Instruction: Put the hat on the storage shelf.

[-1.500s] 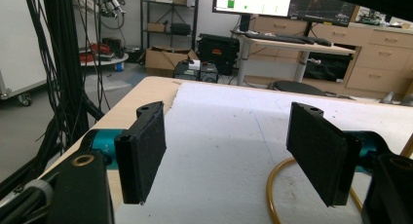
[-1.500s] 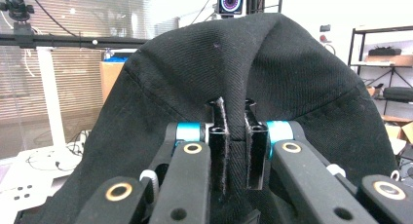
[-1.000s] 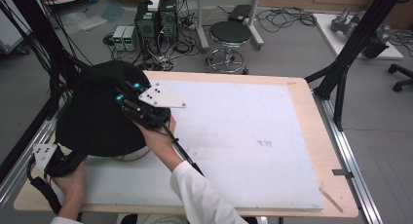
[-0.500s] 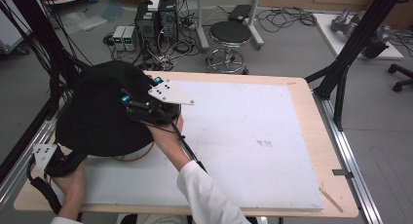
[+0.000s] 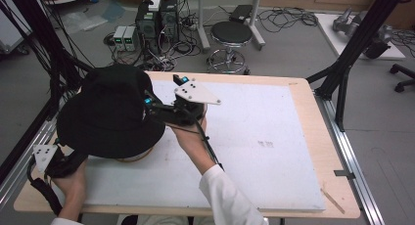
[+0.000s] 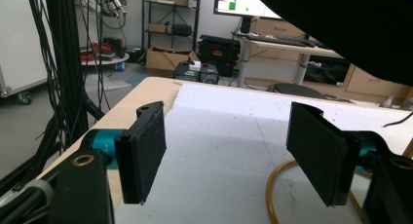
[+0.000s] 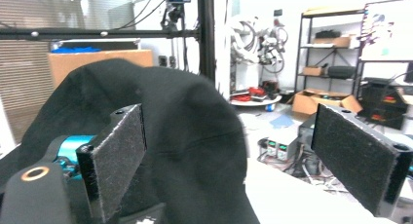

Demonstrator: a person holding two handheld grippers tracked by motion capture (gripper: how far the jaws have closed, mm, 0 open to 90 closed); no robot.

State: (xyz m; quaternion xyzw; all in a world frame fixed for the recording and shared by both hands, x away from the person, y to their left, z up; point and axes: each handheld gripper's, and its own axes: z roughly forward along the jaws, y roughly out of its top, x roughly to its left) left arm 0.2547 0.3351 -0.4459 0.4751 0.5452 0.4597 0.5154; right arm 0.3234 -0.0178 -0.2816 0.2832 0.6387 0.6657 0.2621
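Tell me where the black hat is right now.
In the high view, the black hat sits at the table's left end, between the left hand-held gripper and right hand-held gripper.

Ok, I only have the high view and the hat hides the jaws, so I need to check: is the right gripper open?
Observer: Yes. In the right gripper view the right gripper has its jaws wide apart, with the black hat ahead of them, not clamped.
Operator: And the left one?
Observer: The left gripper is open too, with nothing between its jaws.
Operator: What's under the hat?
Observer: A yellowish ring lies on the white mat.
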